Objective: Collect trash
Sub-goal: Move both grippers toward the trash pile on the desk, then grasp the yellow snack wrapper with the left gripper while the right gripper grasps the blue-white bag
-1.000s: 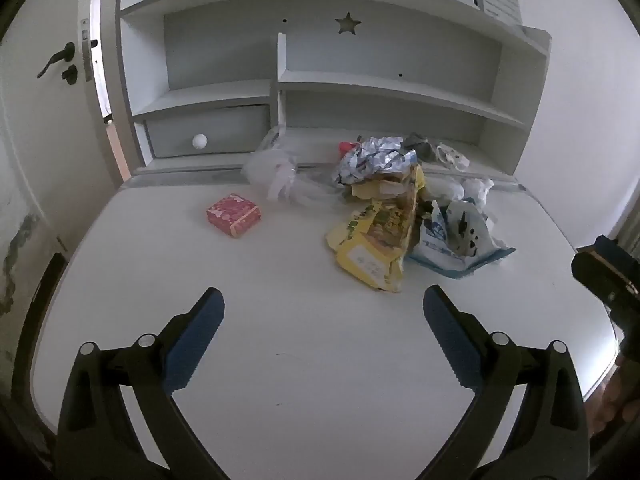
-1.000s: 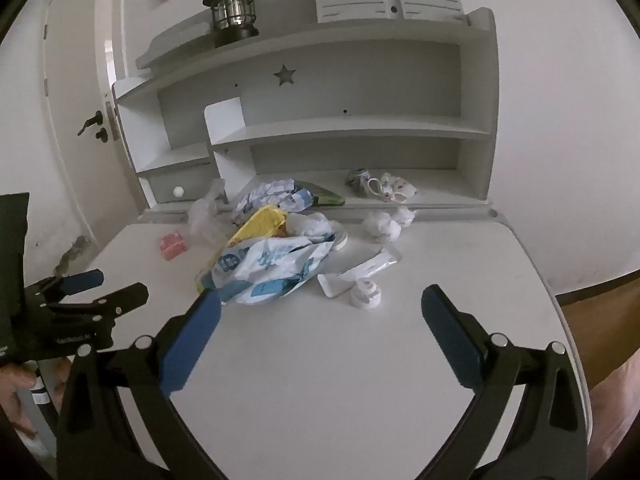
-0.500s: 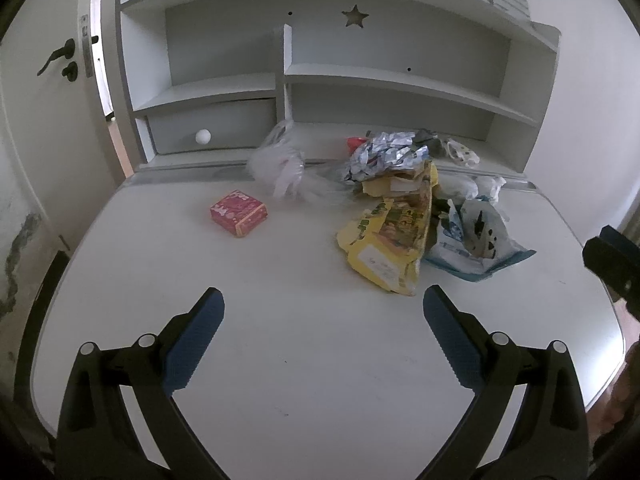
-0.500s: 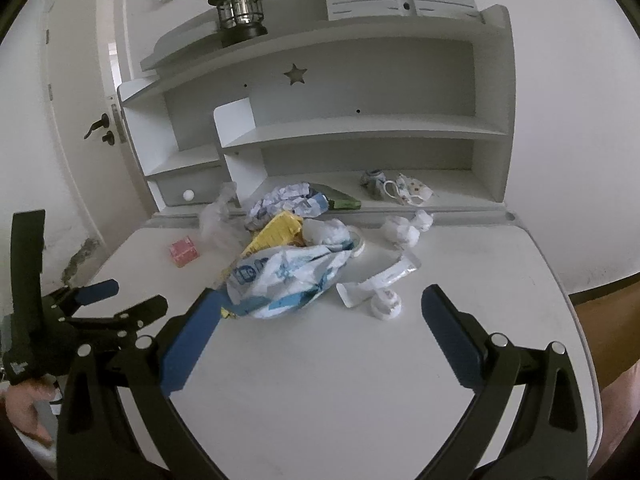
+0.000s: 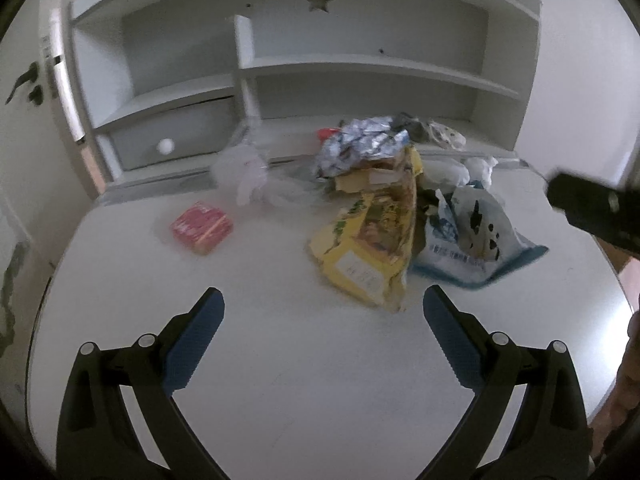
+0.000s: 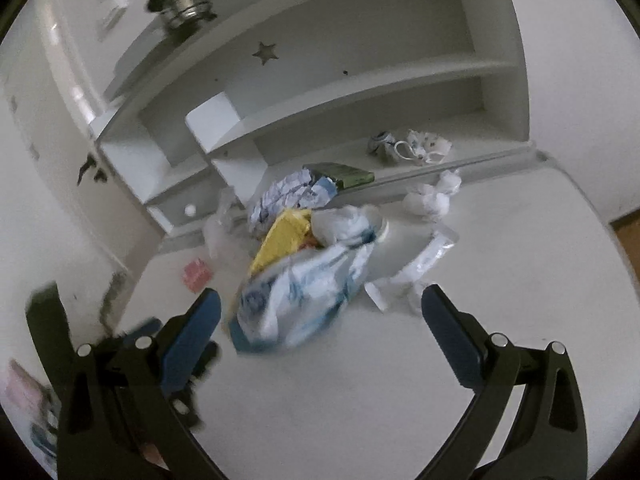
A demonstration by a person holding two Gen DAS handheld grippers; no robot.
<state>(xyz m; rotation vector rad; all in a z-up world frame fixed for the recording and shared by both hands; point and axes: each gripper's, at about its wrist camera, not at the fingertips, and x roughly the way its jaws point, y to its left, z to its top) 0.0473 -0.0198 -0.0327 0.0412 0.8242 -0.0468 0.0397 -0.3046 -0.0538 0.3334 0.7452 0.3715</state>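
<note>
My left gripper (image 5: 322,308) hovers over the near part of the white desk (image 5: 320,380), its blue fingers (image 5: 192,340) spread wide with nothing between them. My right gripper (image 6: 320,308) is also above the desk, tilted, and its fingers (image 6: 450,336) are wide apart and empty too.

The trash lies in a heap toward the back edge of the desk, just in front of the shelf unit (image 5: 304,60). A yellow snack bag (image 5: 370,248) lies flat at the front of the heap, with a blue-and-white plastic bag (image 5: 472,240) touching its right side. Behind them sits a crumpled silver foil wrapper (image 5: 360,146), resting on top of the pile. A clear plastic bag (image 5: 248,176) lies to the left of the heap, at the back edge. A small red box (image 5: 202,227) stands apart from the heap, toward the back left corner.

From the right wrist view, the blue-and-white plastic bag (image 6: 308,280) sits nearest my right gripper, with a white tube-like wrapper (image 6: 416,268) just beside it on the right and crumpled white tissue (image 6: 430,198) farther back. A lantern (image 6: 182,4) stands on top of the shelf unit. The view is blurred, so finer detail of the smaller scraps cannot be told.
</note>
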